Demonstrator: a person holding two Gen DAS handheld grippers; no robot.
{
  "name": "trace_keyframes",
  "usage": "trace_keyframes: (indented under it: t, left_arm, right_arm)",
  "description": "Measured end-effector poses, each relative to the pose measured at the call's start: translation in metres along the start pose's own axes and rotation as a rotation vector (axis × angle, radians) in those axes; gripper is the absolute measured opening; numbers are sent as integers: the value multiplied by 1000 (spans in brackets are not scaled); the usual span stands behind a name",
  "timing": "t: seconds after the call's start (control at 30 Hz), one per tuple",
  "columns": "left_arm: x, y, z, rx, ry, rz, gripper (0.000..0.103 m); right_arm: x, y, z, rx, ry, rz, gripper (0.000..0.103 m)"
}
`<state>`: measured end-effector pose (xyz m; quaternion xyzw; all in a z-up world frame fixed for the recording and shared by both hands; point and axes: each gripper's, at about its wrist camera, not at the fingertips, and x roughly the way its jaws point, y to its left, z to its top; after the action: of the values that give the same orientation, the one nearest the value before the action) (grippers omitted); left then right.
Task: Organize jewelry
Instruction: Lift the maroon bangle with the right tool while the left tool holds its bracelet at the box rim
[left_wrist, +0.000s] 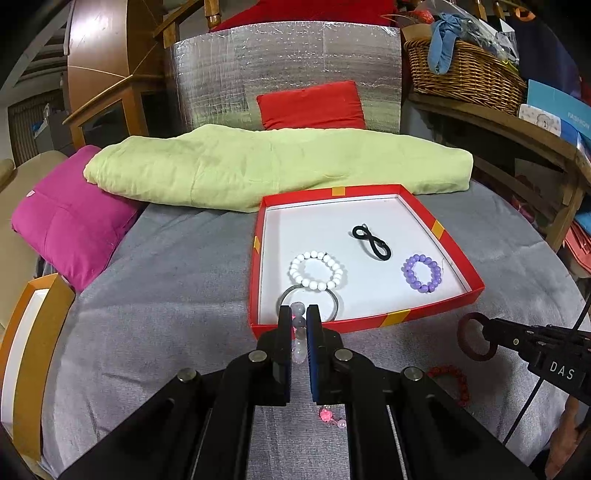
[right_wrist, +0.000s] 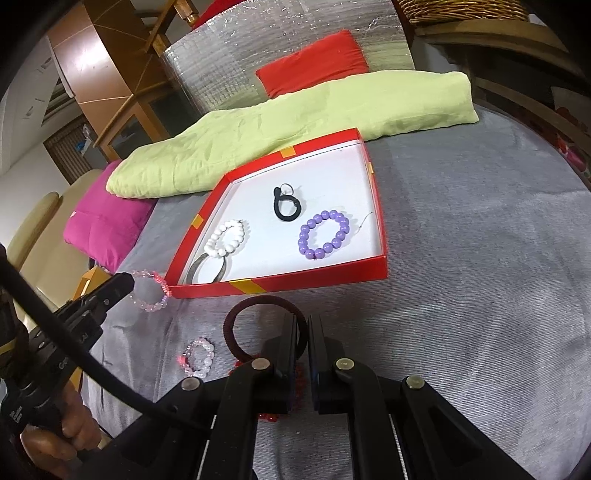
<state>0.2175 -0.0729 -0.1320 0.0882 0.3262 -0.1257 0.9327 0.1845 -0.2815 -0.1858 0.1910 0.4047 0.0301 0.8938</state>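
We are mid-way through filling the red box (left_wrist: 436, 312): a white bracelet (left_wrist: 318, 269), a purple bracelet (left_wrist: 422, 273), a black band (left_wrist: 371, 242) and a metal bangle (left_wrist: 334, 308) already lie inside it. Our left gripper (left_wrist: 298, 328) has its fingers clamped on a pale pink bracelet (right_wrist: 151, 290), held just at the box's near wall, at its left corner. Our right gripper (right_wrist: 303, 334) is pinched on a dark maroon band (right_wrist: 264, 326), held short of the same wall, farther right. A second pink bracelet (right_wrist: 199, 356) and a red bead bracelet (left_wrist: 452, 382) wait on the grey cloth (right_wrist: 461, 295), close to us. We judge the step to be carrying both pieces in. Next, each gripper needs to clear the wall, find bare white floor away from the other pieces, and only then let go.
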Motion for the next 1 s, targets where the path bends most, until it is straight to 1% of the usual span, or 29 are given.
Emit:
trace_keyframes:
  t: [0.27,0.67,1.0]
  left_arm:
    - [-3,2,2,-10,-6,-1,8]
    - [-5,1,10,-35,-34,-6,8]
    - [-4,0,16,-56,-49,-26,8]
  right_arm:
    - [-3,5,1,-6,-17,6,6]
    - [-10,2,10,10,-53,14,6]
    - [-17,-5,19,36,-91,22,6]
